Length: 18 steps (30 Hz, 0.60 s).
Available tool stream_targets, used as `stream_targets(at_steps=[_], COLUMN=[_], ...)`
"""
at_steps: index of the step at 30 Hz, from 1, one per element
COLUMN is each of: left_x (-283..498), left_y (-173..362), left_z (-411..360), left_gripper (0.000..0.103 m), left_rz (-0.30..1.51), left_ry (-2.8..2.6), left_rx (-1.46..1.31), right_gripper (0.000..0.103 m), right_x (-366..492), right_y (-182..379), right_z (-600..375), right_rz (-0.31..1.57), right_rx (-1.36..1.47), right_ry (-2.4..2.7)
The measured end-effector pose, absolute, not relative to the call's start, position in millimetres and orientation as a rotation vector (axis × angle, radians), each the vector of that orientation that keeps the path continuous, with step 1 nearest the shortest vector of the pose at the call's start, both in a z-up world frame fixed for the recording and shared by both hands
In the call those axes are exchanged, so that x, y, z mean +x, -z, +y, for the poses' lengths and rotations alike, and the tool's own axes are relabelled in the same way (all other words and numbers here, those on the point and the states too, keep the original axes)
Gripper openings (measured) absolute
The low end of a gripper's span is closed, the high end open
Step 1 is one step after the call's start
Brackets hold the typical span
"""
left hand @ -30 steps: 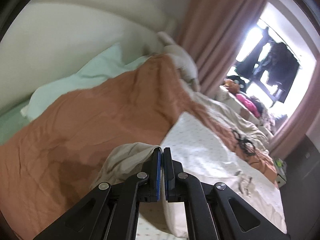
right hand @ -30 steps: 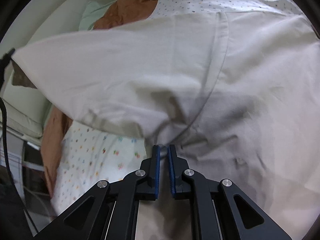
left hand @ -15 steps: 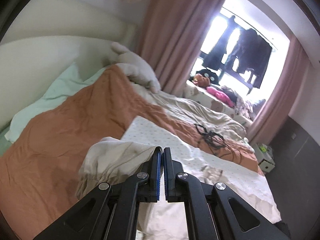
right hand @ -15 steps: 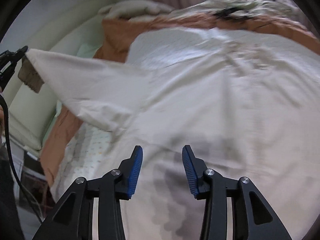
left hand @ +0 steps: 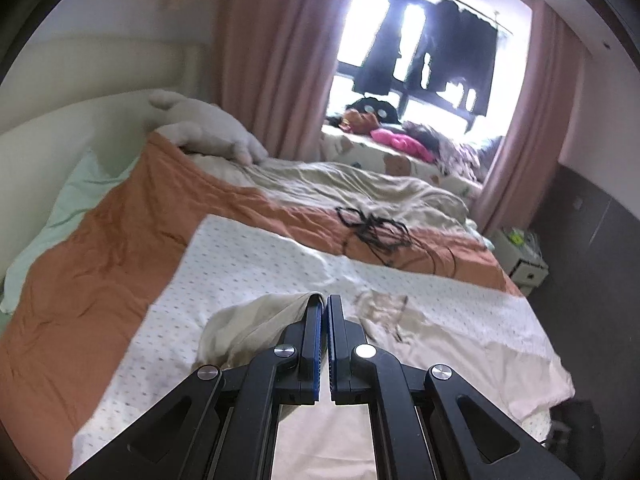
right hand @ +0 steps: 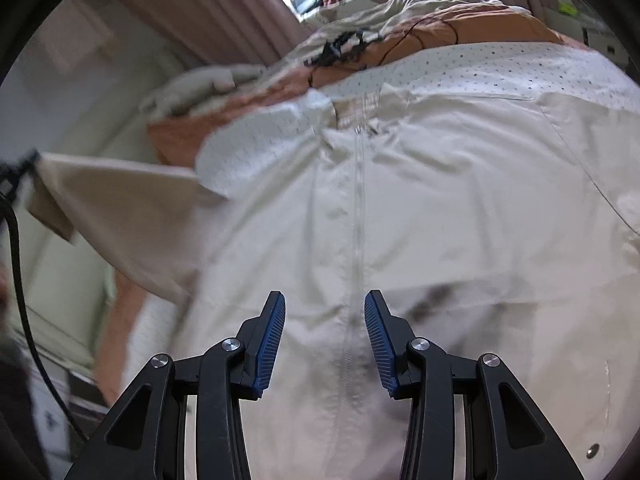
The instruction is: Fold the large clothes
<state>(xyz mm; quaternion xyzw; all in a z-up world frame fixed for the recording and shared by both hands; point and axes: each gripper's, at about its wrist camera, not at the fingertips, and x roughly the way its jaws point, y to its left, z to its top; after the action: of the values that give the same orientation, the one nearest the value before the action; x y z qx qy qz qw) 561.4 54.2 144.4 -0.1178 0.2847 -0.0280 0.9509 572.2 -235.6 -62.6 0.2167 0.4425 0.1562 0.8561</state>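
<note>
Your left gripper [left hand: 324, 300] fingers clamp the cream jacket's [right hand: 440, 208] sleeve at 9 o'clock; your right gripper [right hand: 325, 300] fingers, just opened, stand apart over its zipper [right hand: 357, 216].

Your left gripper [left hand: 324, 308] pinched tight on cream garment [left hand: 256, 320] fold, lifted above dotted sheet [left hand: 256, 256]; orange blanket [left hand: 120, 240] beyond.

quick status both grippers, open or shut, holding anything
Left gripper: shut on a fold of the cream jacket.
Right gripper: open, jaws just opened, holding nothing, above the jacket's zipper.

jacket [right hand: 440, 200] hem below frame edge
</note>
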Motion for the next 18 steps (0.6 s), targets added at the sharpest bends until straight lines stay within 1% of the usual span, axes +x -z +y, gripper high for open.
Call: stream_targets(at_steps=[3, 8, 12, 14, 15, 17, 18], left_x=[572, 585, 587, 591, 592, 595, 595], left_y=[-129, -108, -97, -84, -78, -54, -45], left_z=[25, -31, -56, -71, -76, -90, -94], left_gripper=[0.002, 0.002, 0.002, 0.003, 0.005, 0.019, 0.038], left_rz=[0.620, 0.662, 0.683, 0.737, 0.768, 0.876, 0.907], left_ry=[0.077, 0.127, 0.164, 0.229, 0.252, 0.320, 0.346], left_rx=[-0.234, -0.187, -0.173, -0.174, -0.172, -0.172, -0.176], right_gripper=[0.042, 0.042, 0.042, 0.042, 0.042, 0.042, 0.042], right_x=[564, 564, 567, 568, 569, 570, 570], right_y=[55, 59, 63, 63, 63, 65, 66], right_z=[-251, -264, -281, -288, -292, -302, -307], right_rz=[0.905, 0.913, 0.915, 0.907, 0.905, 0.905, 0.904], right_rx=[0.504, 0.550, 0.608, 0.611, 0.612, 0.643, 0.663], right_ry=[-0.338, -0.344, -0.331, -0.306, -0.287, -0.276, -0.276])
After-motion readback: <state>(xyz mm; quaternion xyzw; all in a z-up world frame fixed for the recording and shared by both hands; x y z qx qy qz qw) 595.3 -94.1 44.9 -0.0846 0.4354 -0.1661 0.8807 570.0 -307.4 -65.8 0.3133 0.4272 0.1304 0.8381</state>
